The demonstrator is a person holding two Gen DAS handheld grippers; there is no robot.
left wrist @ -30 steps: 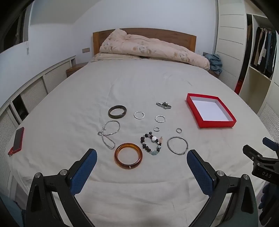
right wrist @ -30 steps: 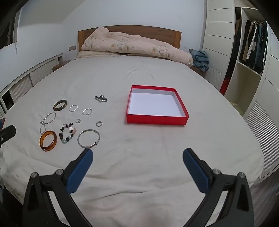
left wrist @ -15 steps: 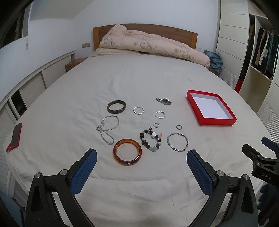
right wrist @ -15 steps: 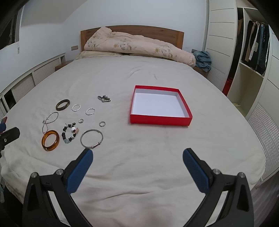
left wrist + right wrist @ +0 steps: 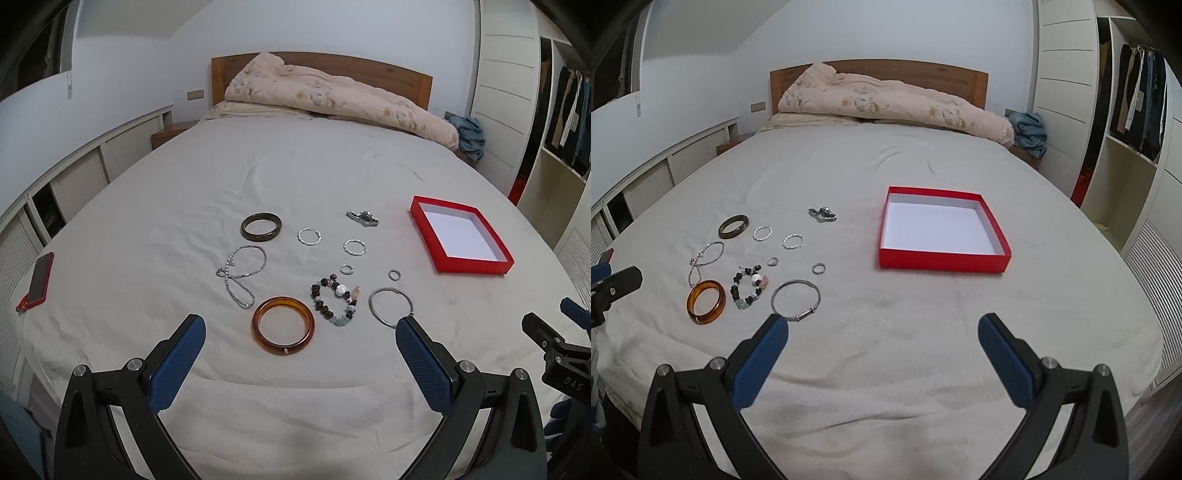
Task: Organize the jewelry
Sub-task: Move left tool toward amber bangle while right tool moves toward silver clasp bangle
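The left gripper [image 5: 300, 334] and the right gripper [image 5: 882, 332] are both spread wide and hold nothing. The jewelry lies loose on the bed sheet [image 5: 886, 166], left of the red box [image 5: 943, 258]: an amber bangle [image 5: 283, 325], a beaded bracelet [image 5: 334, 300], a thin silver bangle [image 5: 390, 305], a chain [image 5: 242, 273], a dark bangle [image 5: 261, 226] and small rings [image 5: 309, 236]. The left gripper's right finger covers the thin silver bangle's near edge. The metal piece [image 5: 362, 218] beyond the rings is too small to identify. A phone [image 5: 38, 279] lies at the sheet's left edge.
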